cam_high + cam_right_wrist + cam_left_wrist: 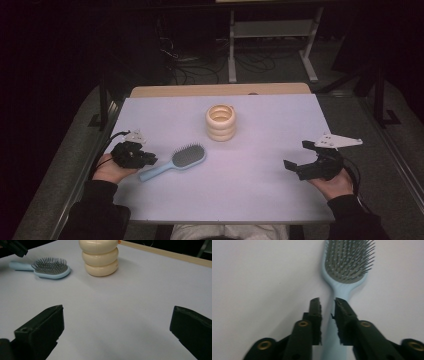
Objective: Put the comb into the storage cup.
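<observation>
**Left fingers astride the brush handle, right gripper wide and idle**

The pale blue hairbrush [181,160] lies flat on the lavender worktop [250,190], bristles up, just in front of the cream ringed holder [221,122] and a little to its left as the high view shows it. Its bristled head points toward the holder; its handle runs away from the holder, toward the left gripper [150,160].

In the left gripper view the left gripper [327,302] has its two black fingers [315,315] parted only a narrow way, one on each side of the blue handle [333,340], which passes down between them. A slim gap shows beside the handle near the tips; lower down the pads sit very close to it, and whether they press on it cannot be told. The brush head [348,261] lies straight beyond the tips, its grey bristles facing the camera.

The right gripper [297,155] is well apart from the holder, off to its right and nearer the person, held in a hand [335,184] at the worktop's edge. Its fingers [43,327] stand wide apart — nothing between them but bare worktop — and they point across toward the holder [101,257] and the brush [47,268] lying beside it.

The holder stands upright, three stacked rings with an open top, apart from both grippers.
</observation>
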Demonstrator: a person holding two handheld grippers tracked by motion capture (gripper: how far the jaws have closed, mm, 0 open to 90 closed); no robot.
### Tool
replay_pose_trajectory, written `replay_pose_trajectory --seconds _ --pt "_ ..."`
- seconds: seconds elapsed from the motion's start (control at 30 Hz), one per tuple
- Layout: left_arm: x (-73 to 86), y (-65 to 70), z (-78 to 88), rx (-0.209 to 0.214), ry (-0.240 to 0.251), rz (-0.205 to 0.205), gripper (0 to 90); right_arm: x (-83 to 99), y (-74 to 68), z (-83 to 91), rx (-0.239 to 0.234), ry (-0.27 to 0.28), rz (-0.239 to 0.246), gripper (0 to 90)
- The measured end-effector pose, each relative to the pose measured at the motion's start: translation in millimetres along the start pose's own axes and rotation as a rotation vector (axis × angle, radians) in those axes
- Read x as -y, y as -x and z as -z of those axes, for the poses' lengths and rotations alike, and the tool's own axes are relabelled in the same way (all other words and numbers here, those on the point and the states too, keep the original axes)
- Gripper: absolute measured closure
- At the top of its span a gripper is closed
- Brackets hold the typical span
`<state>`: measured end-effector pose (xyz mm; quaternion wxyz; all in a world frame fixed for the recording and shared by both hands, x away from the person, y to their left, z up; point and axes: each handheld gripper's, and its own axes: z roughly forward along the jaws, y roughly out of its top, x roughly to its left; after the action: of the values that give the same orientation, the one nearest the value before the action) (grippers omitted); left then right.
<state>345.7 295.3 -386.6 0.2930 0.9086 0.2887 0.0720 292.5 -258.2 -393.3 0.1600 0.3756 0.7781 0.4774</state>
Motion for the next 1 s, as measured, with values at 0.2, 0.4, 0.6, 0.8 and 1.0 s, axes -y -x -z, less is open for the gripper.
replay_pose_trajectory --seconds 0.2,0.4,0.6,0.8,1.0 --pt "-0.9 0.0 -3.0 0.094 -0.036 -0.012 59.5 -0.3 0.1 0.7 0.0 0.002 0.001 0.0" --pt "-8.2 3.2 -8.3 0.089 -0.064 -0.096 51.1 -0.3 0.1 1.2 0.01 0.007 0.002 0.0" --pt "-21.0 4.8 -14.2 0.094 -0.106 -0.147 35.2 0.3 0.6 -0.7 0.016 -0.003 0.002 0.0" --pt "-30.4 6.3 -23.4 0.11 -0.151 -0.162 23.9 0.7 0.7 -1.4 0.02 -0.009 -0.001 0.0" --pt "-32.8 1.3 -33.0 0.118 -0.163 -0.14 14.2 1.0 0.7 -1.8 0.019 -0.013 0.0 0.0"
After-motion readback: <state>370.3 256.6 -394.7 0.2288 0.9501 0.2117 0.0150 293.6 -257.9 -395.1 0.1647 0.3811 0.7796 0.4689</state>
